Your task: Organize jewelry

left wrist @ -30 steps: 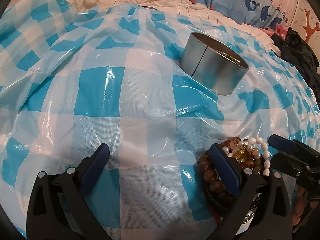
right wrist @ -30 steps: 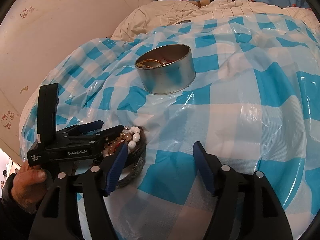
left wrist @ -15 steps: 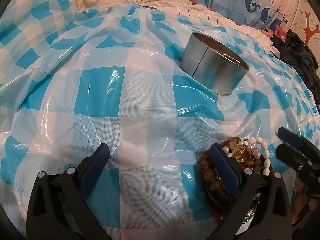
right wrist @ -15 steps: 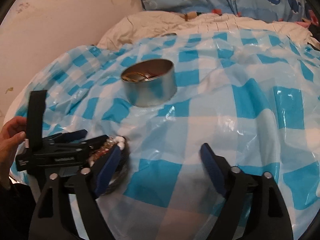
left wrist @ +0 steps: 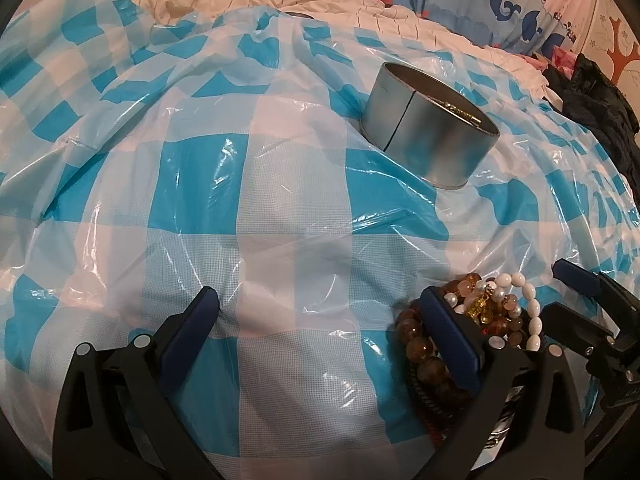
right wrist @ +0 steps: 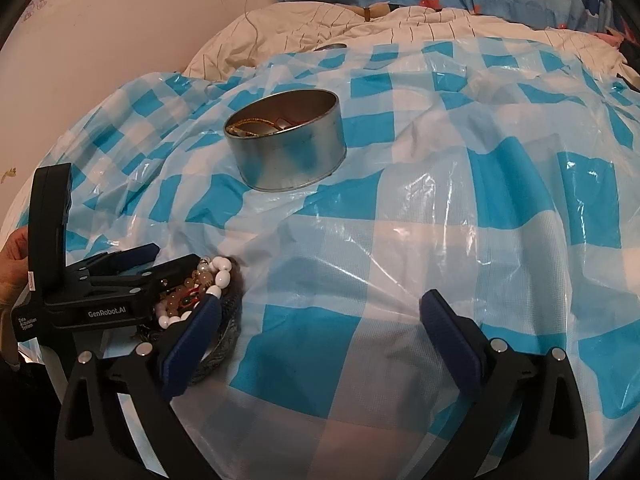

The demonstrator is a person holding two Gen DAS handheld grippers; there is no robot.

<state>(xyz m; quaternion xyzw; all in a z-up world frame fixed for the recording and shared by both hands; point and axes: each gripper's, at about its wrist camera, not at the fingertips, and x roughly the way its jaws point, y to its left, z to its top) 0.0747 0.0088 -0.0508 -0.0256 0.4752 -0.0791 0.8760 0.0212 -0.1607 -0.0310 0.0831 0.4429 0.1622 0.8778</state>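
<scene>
- Blue-and-white checked plastic sheet [left wrist: 248, 184] covers a soft, mounded surface; left wrist view first.
- Left gripper [left wrist: 320, 304] sits low over the sheet, jaws wide apart, nothing between the pads.
- Jewelry pile [left wrist: 480, 320] lies at lower right, just beside the left gripper's right finger: brown bead bracelets, a white bead strand, a gold charm. Part of the pile is hidden behind that finger.
- Round metal tin [left wrist: 430, 136] stands upright on the sheet, well apart from the pile, further back and open on top; a bit of gold chain shows at its rim.
- Right gripper's blue tips enter at the right edge, close to the pile.
- Dark clothing [left wrist: 600, 112] lies at the far right edge.

- Right wrist view: right gripper [right wrist: 320, 316] has jaws wide apart over bare sheet [right wrist: 440, 248], holding nothing.
- Pile [right wrist: 200, 288] is at lower left, touching the right gripper's left finger, with a dark woven band under the beads.
- Left gripper [right wrist: 172, 262] reaches over the pile from the left; its opening is hard to judge from this angle.
- Tin [right wrist: 288, 152] holds gold chain inside.
- White striped bedding [right wrist: 340, 24] lies behind the sheet.
</scene>
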